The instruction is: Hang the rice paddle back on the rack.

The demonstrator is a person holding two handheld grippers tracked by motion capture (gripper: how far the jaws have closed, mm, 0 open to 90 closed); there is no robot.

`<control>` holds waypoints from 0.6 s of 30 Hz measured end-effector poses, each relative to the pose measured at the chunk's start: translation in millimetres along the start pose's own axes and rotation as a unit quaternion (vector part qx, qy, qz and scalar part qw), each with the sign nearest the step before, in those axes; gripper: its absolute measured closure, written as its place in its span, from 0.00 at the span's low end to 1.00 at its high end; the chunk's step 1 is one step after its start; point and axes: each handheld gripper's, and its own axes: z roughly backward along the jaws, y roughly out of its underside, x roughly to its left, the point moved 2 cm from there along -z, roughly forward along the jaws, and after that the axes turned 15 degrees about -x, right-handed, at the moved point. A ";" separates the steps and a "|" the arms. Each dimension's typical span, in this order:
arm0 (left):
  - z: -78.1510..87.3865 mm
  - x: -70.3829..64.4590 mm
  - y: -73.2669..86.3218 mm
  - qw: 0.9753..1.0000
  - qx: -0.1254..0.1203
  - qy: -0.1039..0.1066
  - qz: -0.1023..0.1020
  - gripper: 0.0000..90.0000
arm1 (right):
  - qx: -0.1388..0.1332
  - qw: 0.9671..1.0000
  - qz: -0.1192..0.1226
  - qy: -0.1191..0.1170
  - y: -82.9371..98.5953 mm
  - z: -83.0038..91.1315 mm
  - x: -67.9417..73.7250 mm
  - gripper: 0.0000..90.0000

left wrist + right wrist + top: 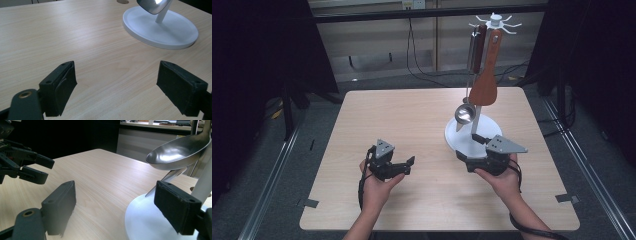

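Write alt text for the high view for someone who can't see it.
Two hands hold open claws over a wooden table: the left claw over bare wood, the right claw at the white base of a rack hanging a ladle and wooden spatula.

Lab: black curtains (262,45), loose cables (417,55)

Even overhead lighting on a pale surface (412,120), with dark surroundings.
In the high view the surface is brightly and evenly lit, while the far left and right corners of the room fall into near black. The ladle (180,153) bowl carries a bright glare patch in both gripper views. In the right gripper view the near claw (120,210) pads are soft and out of focus, and the white base (160,27) casts a faint shadow.
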 end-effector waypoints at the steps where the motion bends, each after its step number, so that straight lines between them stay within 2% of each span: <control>1: 0.0 -0.2 0.0 1.000 0.000 0.000 0.000 0.17 | 0.001 1.000 -0.001 -0.001 0.5 -0.3 0.4 0.19; 10: 0.0 -1.6 1.3 1.000 -0.004 0.002 0.006 0.17 | 0.006 1.000 -0.002 -0.006 2.6 -2.2 1.4 0.19; 18: 0.9 -1.5 1.7 1.000 -0.001 0.003 0.002 0.17 | 0.007 1.000 -0.006 -0.001 3.0 -2.5 -1.5 0.19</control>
